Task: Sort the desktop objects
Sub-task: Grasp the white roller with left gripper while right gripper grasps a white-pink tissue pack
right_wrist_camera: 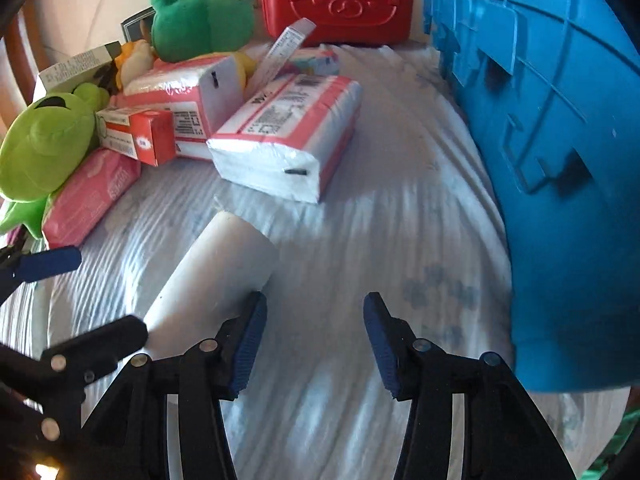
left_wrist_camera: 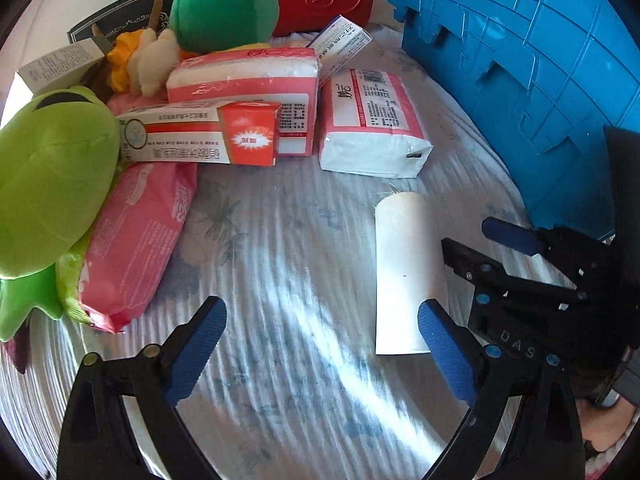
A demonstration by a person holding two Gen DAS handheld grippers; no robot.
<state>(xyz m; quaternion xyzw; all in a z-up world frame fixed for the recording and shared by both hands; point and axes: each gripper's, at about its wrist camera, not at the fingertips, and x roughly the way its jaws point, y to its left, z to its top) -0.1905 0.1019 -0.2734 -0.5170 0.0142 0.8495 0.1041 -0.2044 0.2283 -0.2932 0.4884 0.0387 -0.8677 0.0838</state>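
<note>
A white paper roll (left_wrist_camera: pixel 404 272) lies on the pale striped cloth, also in the right wrist view (right_wrist_camera: pixel 216 276). My left gripper (left_wrist_camera: pixel 322 328) is open and empty, its right finger beside the roll. My right gripper (right_wrist_camera: pixel 314 320) is open and empty just right of the roll; it also shows in the left wrist view (left_wrist_camera: pixel 468 236). Behind lie a pink-and-white tissue pack (left_wrist_camera: pixel 368 120) (right_wrist_camera: pixel 288 136), a second tissue pack (left_wrist_camera: pixel 244 80), a red-and-white box (left_wrist_camera: pixel 200 136), a pink wipes pack (left_wrist_camera: pixel 136 240) and a light green plush frog (left_wrist_camera: pixel 48 176).
A blue plastic crate (left_wrist_camera: pixel 532 60) (right_wrist_camera: pixel 560 140) stands along the right side. A red case (right_wrist_camera: pixel 340 0), a dark green plush frog (left_wrist_camera: pixel 220 4), a yellow toy (left_wrist_camera: pixel 132 60) and small cartons (left_wrist_camera: pixel 340 44) crowd the back left.
</note>
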